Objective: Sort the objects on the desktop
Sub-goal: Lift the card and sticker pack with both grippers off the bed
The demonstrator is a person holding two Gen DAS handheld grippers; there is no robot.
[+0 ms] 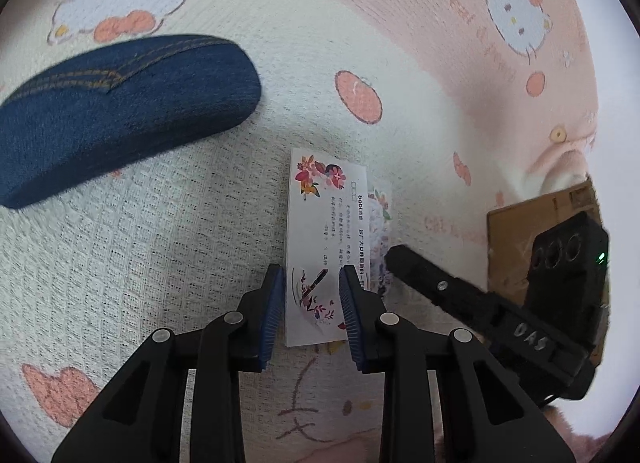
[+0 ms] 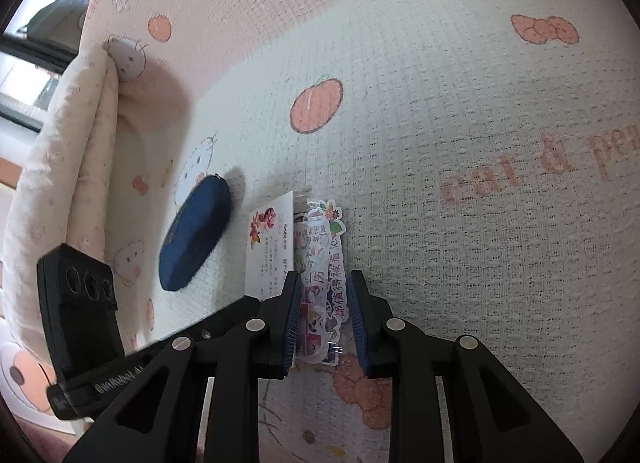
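Observation:
A white card (image 1: pixel 320 223) printed with flowers and text lies flat on the patterned tablecloth (image 1: pixel 160 243). My left gripper (image 1: pixel 312 283) stands over the card's near end. Its blue pads are slightly apart; the left pad is at the card's left edge and the right pad covers part of the card. Beside the card lies a clear packet of stickers (image 2: pixel 320 283), its near end between the narrow-set pads of my right gripper (image 2: pixel 324 287), with a small gap on the right side. One finger of the right gripper (image 1: pixel 420 275) shows against the packet (image 1: pixel 380 231).
A dark blue denim glasses case (image 1: pixel 120 111) (image 2: pixel 196 235) lies left of the card. A brown cardboard box (image 1: pixel 516 239) sits behind the right gripper at the right. The cloth's folded edge (image 2: pixel 80 143) hangs at the far left, by the left gripper's body (image 2: pixel 80 303).

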